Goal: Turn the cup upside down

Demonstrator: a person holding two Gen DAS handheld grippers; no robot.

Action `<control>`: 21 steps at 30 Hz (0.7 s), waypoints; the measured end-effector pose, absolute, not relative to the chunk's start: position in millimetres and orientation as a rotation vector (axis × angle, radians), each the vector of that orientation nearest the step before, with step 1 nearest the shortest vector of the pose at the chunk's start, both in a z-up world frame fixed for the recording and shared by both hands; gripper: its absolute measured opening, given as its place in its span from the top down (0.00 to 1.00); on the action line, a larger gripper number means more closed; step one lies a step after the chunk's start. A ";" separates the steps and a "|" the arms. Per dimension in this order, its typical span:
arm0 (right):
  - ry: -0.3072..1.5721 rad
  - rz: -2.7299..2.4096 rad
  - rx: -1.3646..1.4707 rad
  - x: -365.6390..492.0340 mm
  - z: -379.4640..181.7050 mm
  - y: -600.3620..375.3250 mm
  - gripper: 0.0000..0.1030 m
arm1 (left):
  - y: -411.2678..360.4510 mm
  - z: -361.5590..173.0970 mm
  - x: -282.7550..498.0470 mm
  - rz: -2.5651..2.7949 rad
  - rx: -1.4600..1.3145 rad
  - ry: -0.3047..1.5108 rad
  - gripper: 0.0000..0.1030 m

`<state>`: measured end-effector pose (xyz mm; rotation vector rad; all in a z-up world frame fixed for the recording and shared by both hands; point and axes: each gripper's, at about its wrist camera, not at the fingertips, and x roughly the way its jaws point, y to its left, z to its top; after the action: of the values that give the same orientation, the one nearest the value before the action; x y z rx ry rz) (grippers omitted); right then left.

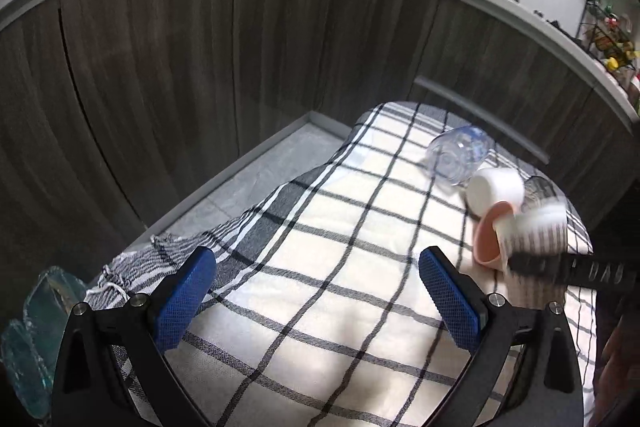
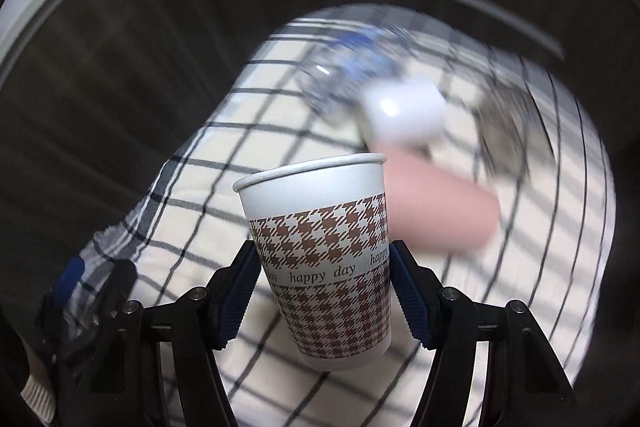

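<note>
Both views dim, indoor light, strong fisheye bending and dark corners. We see the right wrist view heavily motion-blurred: cloth (image 2: 192, 163) streaked, only the cup (image 2: 328, 251) sharp. Left wrist view mostly sharp, same cup (image 1: 536, 231) smeared. Soft shadows on cloth (image 1: 320, 267).

1. One paper cup (image 2: 328, 259) with a houndstooth print.
2. One pink cup (image 2: 440, 211).
3. One white cup (image 2: 404, 113).
4. One clear plastic bottle (image 1: 458, 155).
5. One checked cloth (image 1: 320, 267) over the surface.
6. Two tools: left tool (image 1: 316, 291), right tool (image 2: 324, 291).
</note>
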<state>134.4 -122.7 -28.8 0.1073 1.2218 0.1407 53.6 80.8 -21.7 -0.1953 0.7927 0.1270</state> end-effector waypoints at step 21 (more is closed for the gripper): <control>1.253 -0.060 0.689 68.3 -99.9 -156.1 0.36 | 81.4 -13.6 40.6 0.112 -0.118 0.726 0.00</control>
<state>68.3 -156.1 -99.9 0.6889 1.2526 -0.0601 40.6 81.4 -13.6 -0.1184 0.7264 0.1118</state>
